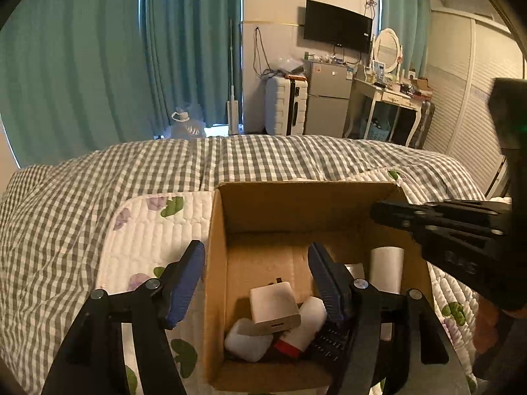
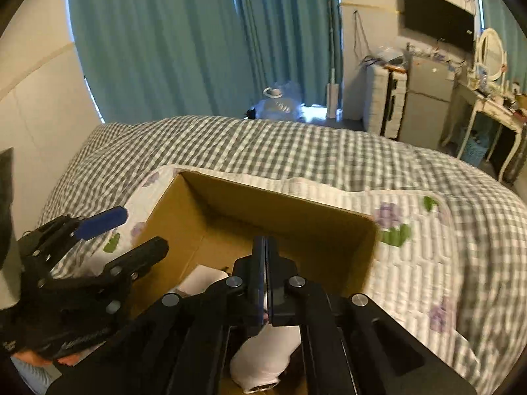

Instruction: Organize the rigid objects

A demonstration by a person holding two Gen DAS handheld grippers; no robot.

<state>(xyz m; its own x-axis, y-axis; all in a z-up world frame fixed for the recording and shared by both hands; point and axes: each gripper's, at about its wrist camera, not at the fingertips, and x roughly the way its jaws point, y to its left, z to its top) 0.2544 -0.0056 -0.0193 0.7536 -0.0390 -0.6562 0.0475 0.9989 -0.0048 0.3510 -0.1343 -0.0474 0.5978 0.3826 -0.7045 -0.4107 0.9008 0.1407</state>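
My left gripper (image 1: 257, 283) spread wide astride the box (image 1: 296, 210) wall, charger (image 1: 274, 306) visible only there, my right gripper (image 2: 265, 247) pressed closed, empty, hiding the contents.

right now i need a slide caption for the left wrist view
Open left gripper straddling the left wall of a cardboard box on the bed, white charger and small bottles inside.

- No text, label, brand or number reads clearly in either view.
- The right hand-held gripper (image 1: 375, 212) carries raised lettering on its black body in the left wrist view, too blurred to make out.
- The left hand-held gripper (image 2: 141, 230) bears faint lettering on its black body in the right wrist view, also unreadable.
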